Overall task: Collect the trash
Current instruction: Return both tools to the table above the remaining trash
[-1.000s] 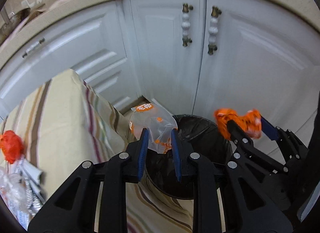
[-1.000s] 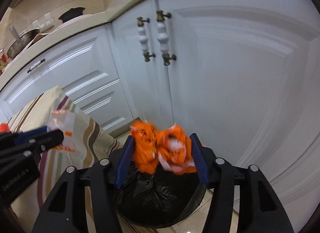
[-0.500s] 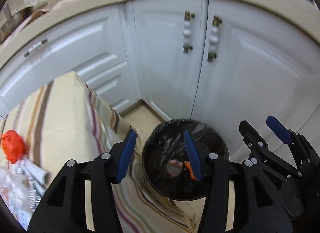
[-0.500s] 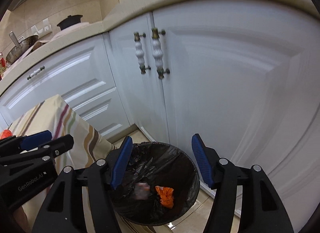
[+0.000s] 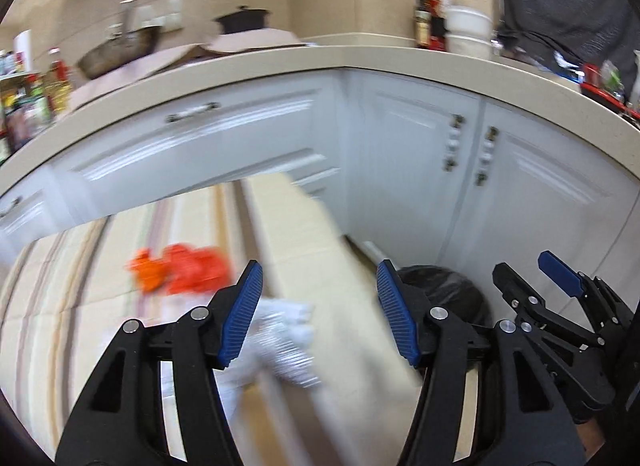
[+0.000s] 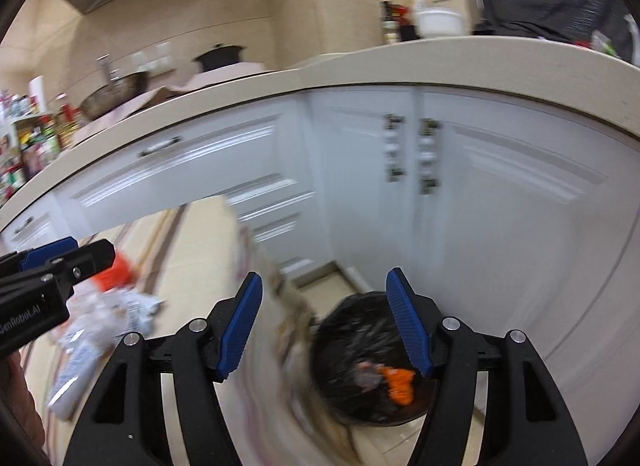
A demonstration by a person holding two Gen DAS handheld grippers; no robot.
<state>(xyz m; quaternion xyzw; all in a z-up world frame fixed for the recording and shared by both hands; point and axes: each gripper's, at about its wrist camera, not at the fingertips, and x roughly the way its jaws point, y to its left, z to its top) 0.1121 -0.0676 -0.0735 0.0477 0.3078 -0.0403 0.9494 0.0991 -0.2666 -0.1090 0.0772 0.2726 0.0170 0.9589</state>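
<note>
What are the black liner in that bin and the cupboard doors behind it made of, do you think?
The black liner looks like thin plastic film: it is crinkled and throws glossy highlights. The cupboard doors look like white-painted wood or board with a semi-gloss finish: moulded raised panels catch soft sheen. Blur leaves the core material open.

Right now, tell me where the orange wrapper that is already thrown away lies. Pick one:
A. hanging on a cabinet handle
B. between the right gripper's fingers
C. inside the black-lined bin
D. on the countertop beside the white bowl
C: the right wrist view shows the orange wrapper lying inside the black-lined bin, while the right gripper holds nothing, its fingers opening.
</note>
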